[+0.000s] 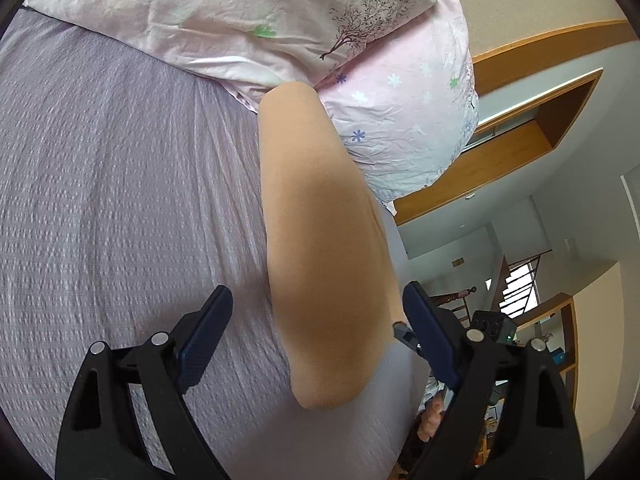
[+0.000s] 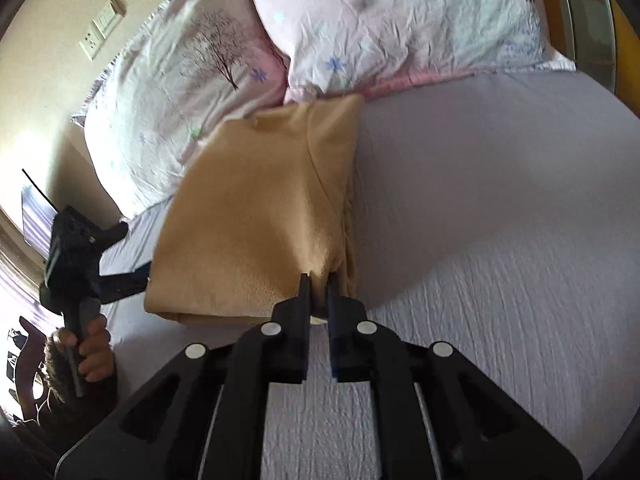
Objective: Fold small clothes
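Note:
A tan garment [image 2: 256,216], folded into a thick rectangle, lies on the lavender bed sheet [image 2: 500,220] below the pillows. My right gripper [image 2: 319,280] is shut on the garment's near right corner. In the left wrist view the tan garment [image 1: 324,240] is seen edge-on between my left gripper's [image 1: 318,316] wide-open fingers, which do not pinch it. The left gripper also shows in the right wrist view [image 2: 80,264] at the garment's left edge, held by a hand.
Two pink floral pillows [image 2: 200,80] [image 2: 400,20] lie at the head of the bed, touching the garment's far edge. A wooden frame [image 1: 520,120] and the room beyond the bed edge show at the right of the left wrist view.

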Tool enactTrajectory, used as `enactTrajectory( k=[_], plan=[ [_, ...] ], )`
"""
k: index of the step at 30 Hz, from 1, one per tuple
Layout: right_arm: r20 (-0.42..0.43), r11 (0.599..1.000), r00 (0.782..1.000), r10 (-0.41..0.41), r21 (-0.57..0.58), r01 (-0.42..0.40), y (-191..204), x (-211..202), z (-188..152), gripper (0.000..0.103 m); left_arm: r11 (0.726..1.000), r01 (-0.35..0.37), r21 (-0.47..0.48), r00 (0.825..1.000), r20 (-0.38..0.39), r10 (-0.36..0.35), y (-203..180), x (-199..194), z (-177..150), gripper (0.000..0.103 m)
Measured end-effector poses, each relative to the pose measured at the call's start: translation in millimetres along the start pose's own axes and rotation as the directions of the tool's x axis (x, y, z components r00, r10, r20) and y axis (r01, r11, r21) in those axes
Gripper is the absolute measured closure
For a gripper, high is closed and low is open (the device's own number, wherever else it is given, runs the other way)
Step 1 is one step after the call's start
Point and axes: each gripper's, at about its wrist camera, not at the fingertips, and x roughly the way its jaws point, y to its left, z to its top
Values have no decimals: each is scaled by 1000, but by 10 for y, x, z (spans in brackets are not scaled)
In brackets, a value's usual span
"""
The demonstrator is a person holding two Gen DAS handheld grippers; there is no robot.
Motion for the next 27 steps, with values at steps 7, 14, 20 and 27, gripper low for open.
enactTrajectory(
  k=[7,14,20,27],
  plan=[
    [157,996,984,86,-22,-84,124,-348,407,64,994,-56,98,998,1,57,-298,71,37,15],
    [3,994,1000,26,-106,-25,378,539,1064,63,983,-162,81,986,-15,164,-330,326,150,15],
    [0,983,984,-178,-39,178,117,963,1388,67,982,-179,61,982,-52,183,-232,444,161,15],
    [11,994,995,-97,60,96,-181,900,1482,56,988,-146,58,985,-89,151,-182,588,158,15]
  ],
)
